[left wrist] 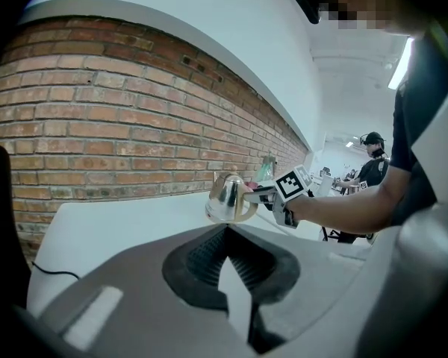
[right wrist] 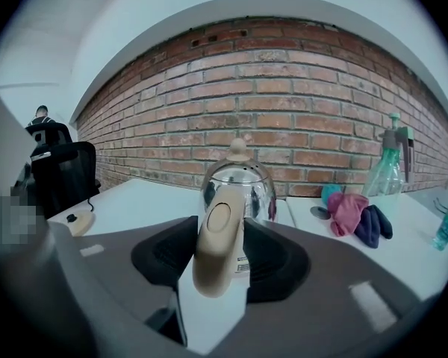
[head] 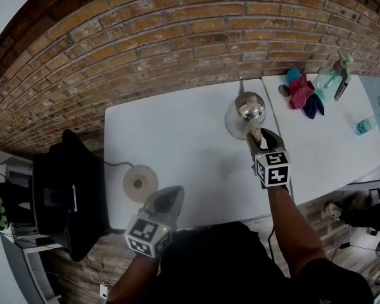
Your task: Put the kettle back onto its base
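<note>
The shiny steel kettle [head: 248,109] with a beige knob is over the right part of the white table [head: 190,138]. My right gripper [head: 256,138] is shut on its beige handle [right wrist: 216,237], with the kettle body [right wrist: 239,181] just beyond the jaws. I cannot tell whether the kettle rests on the table or hangs just above it. The round beige base [head: 140,182] lies near the table's front left, its cord running off to the left. My left gripper [head: 171,195] hovers just right of the base, shut and holding nothing. The left gripper view shows the kettle [left wrist: 225,196] far ahead.
A black office chair [head: 66,189] stands left of the table. On the adjoining right table are pink and blue cloths [head: 302,92], a green spray bottle [head: 332,75] and a small blue bottle [head: 366,125]. A brick wall runs behind. A person [left wrist: 373,166] stands far back.
</note>
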The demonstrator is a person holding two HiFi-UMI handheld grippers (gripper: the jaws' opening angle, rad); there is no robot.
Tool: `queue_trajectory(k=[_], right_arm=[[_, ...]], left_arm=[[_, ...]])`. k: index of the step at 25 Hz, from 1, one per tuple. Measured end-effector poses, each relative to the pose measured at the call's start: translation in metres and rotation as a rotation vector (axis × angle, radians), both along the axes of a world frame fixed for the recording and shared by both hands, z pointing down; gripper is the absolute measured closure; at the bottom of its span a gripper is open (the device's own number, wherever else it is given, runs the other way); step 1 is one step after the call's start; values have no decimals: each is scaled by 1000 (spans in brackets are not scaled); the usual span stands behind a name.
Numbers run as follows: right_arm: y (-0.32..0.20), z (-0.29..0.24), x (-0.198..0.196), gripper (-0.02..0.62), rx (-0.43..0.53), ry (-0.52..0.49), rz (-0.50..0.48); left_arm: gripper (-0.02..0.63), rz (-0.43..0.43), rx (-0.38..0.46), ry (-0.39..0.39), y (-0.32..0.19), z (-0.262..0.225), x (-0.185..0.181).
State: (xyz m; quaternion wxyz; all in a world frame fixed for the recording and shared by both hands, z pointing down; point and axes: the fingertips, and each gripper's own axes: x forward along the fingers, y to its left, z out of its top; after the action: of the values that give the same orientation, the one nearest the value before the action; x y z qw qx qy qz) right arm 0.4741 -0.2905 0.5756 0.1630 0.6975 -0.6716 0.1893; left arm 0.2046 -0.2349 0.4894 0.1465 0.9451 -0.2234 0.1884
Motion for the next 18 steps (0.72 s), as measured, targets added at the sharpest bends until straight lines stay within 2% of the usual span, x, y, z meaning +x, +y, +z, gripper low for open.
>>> queue_trajectory(k=[12,18], right_arm=[[-17,26,5,380,-51,29,52],[-19,27,12,416,-42,49,98]], left_arm=[[606,-28,-23,-9,-4,9,-8],[606,-43,-29,-12,-5,12,-13]])
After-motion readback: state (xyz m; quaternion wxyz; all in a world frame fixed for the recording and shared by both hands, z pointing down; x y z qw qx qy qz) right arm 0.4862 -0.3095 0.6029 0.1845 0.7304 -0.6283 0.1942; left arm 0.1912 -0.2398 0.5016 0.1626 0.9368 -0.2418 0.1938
